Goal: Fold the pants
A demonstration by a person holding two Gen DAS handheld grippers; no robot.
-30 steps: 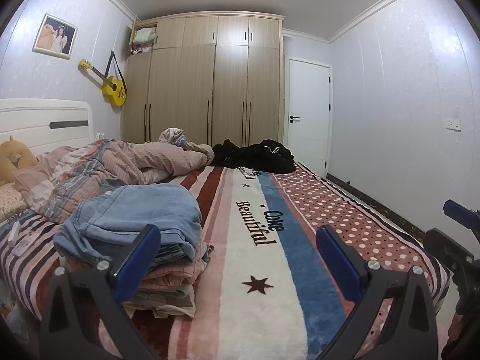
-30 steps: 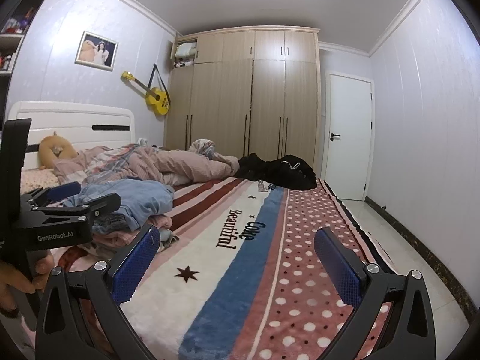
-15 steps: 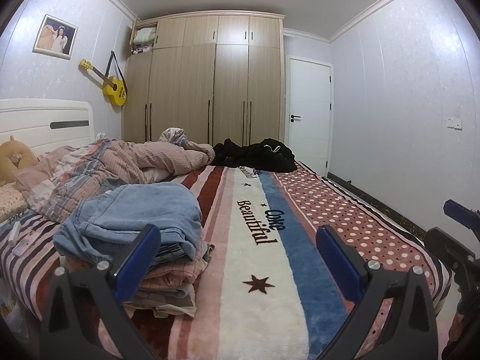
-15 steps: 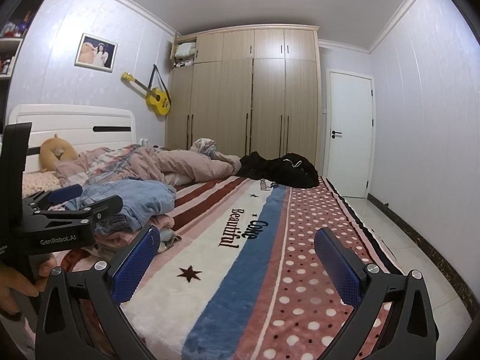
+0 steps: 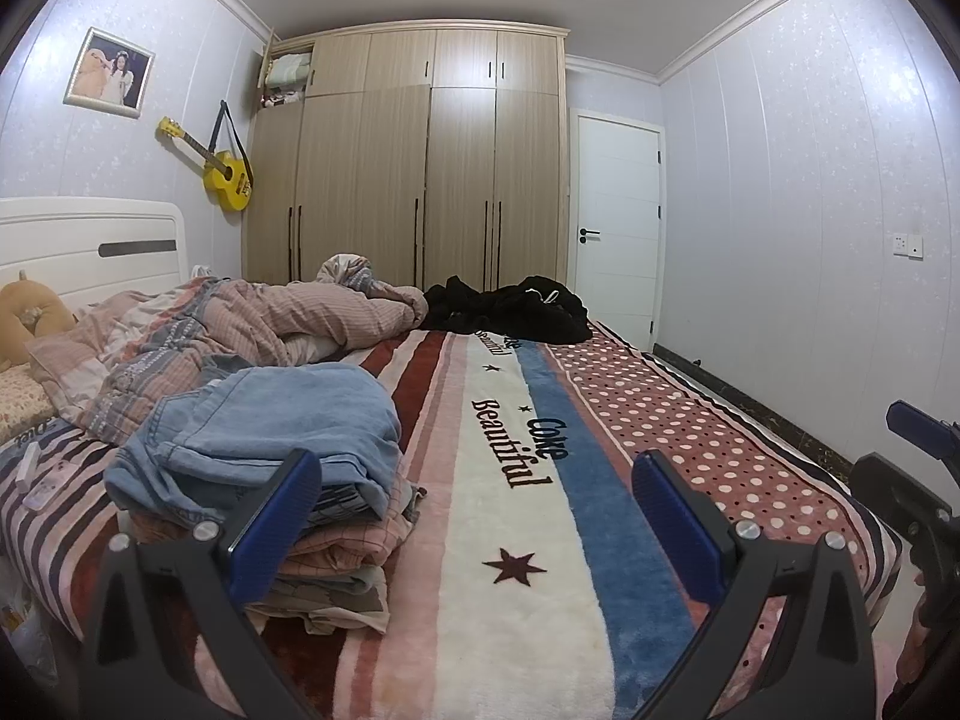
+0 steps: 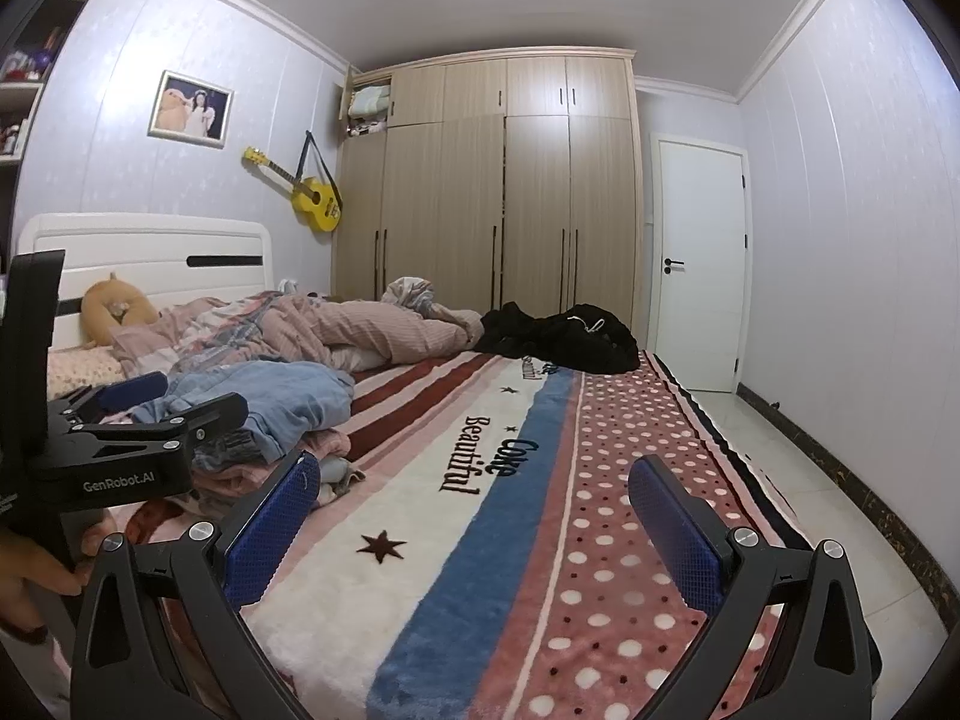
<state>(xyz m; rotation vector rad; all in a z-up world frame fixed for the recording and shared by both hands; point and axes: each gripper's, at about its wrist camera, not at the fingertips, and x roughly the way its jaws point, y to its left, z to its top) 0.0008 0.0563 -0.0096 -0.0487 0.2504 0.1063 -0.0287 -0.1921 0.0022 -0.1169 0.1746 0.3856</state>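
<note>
Both claws gape wide and empty — left gripper (image 5: 474,504), right gripper (image 6: 474,504) — and a careless grab could topple the stacked jeans (image 5: 264,420).

Your right gripper (image 5: 918,480) cut off at right edge | folded stack (image 5: 324,564) partly hidden behind left jaw | your hand (image 6: 24,576) cropped lower left

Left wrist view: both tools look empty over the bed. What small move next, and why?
Probably ease the left tool forward and left toward the blue jeans on top of the clothes stack. Both it and the right tool are open and holding nothing, and the jeans lie closest to the left one.
</note>
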